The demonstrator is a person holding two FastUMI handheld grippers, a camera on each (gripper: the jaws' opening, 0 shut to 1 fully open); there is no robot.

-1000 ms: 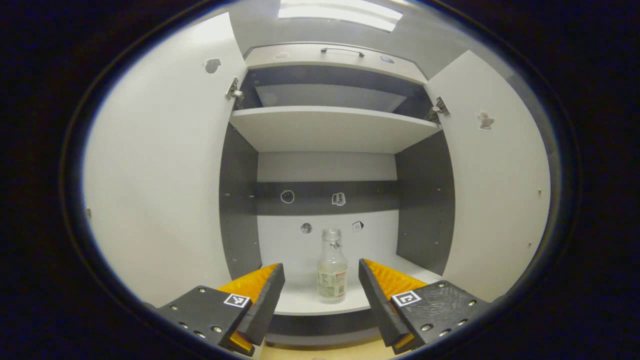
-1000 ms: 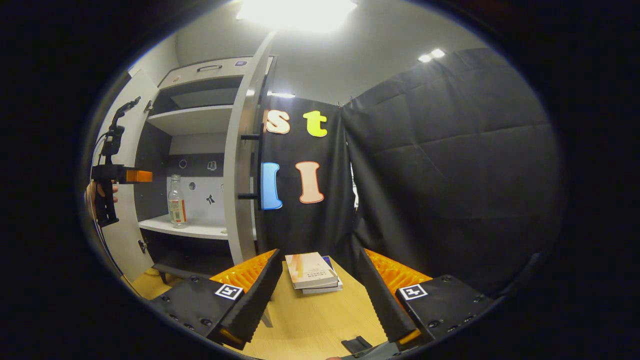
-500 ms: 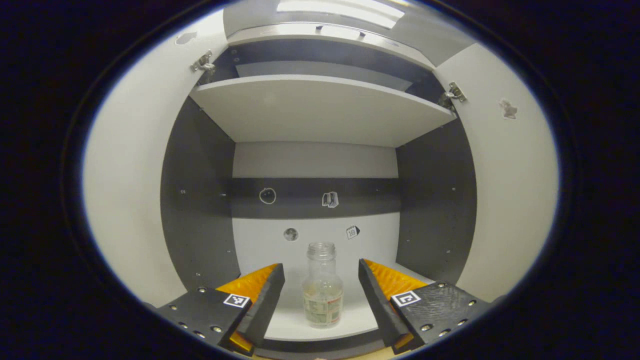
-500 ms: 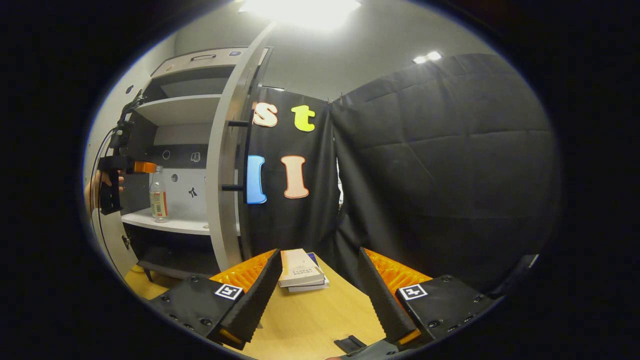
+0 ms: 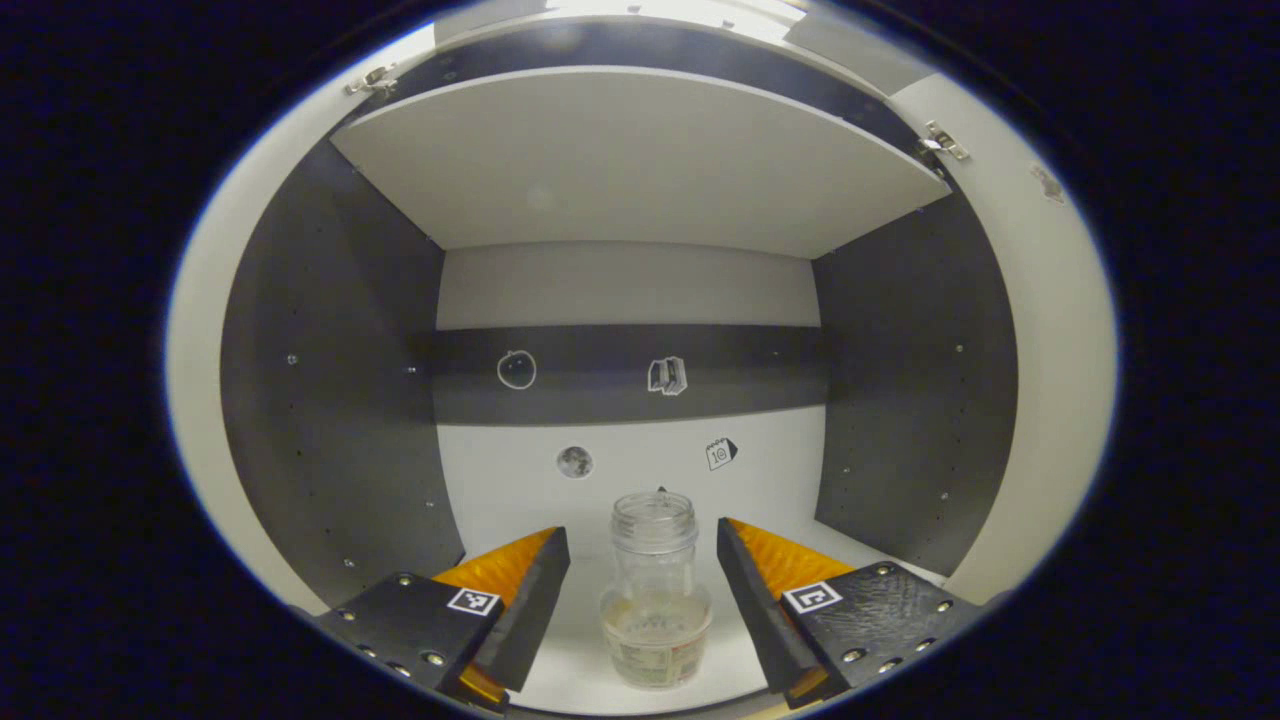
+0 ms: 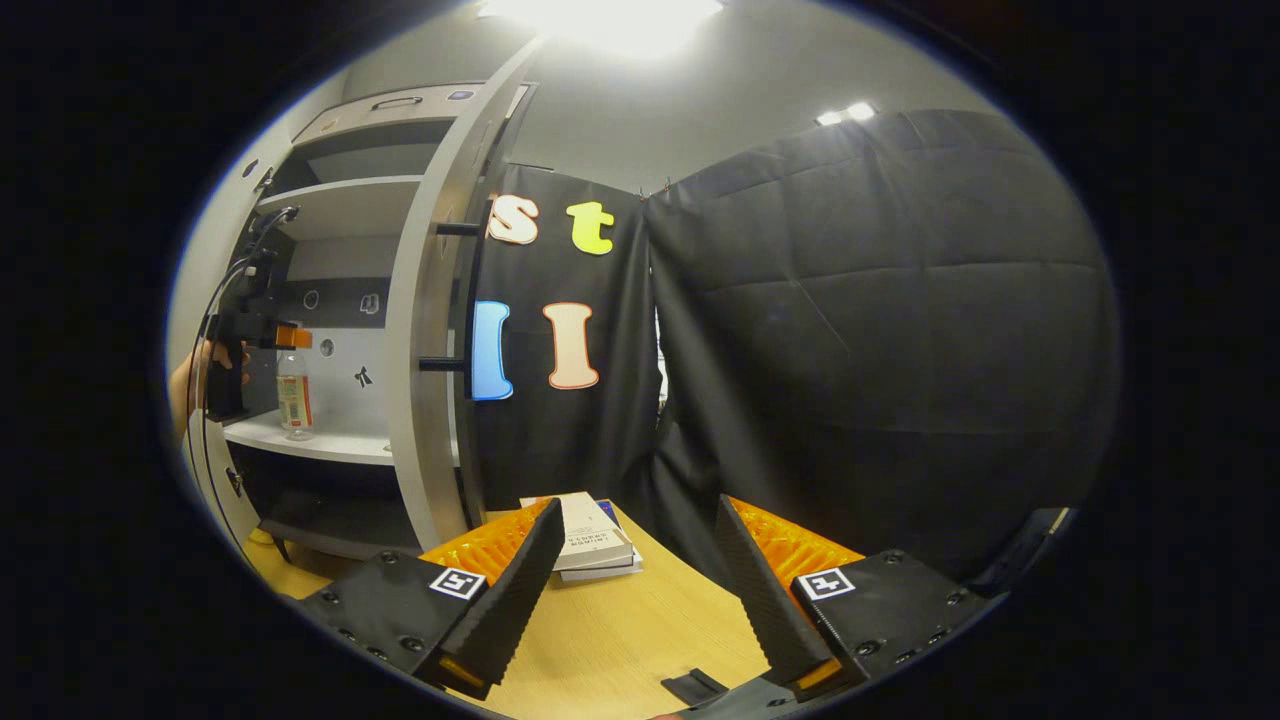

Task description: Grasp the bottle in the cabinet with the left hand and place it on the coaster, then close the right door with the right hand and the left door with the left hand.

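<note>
Standing upright on the lower shelf (image 5: 700, 680) of an open cabinet (image 5: 330, 400), a clear bottle (image 5: 655, 600) with no cap sits near the shelf's front edge. The left gripper (image 5: 643, 590) reaches level into the cabinet, its jaws spread wide, one finger on each side of the bottle and neither touching it. The bottle carries a label low on its body; the print is too small to read. Above it a pale upper shelf (image 5: 640, 160) spans the cabinet. On the back wall are small stickers: a round outline (image 5: 516, 369), a book shape (image 5: 667, 375), a grey disc (image 5: 574, 461) and a calendar icon (image 5: 720, 453). Nothing stands between the fingers and the bottle.

From the right gripper view, the left gripper (image 6: 290, 336) appears far off at the cabinet (image 6: 330, 150) mouth, held level by a hand (image 6: 190, 385), with cables rising from it. The bottle (image 6: 293, 392) stands just below its tip. The right door (image 6: 425, 330) stands open, edge on, with dark handle posts. The right gripper (image 6: 630, 590) hovers over a wooden bench (image 6: 630, 640), jaws wide apart and holding nothing. Stacked books (image 6: 590, 545) lie on the bench by the door's foot. A small dark item (image 6: 695, 687) lies at the bench's near edge; I cannot tell what it is.
</note>
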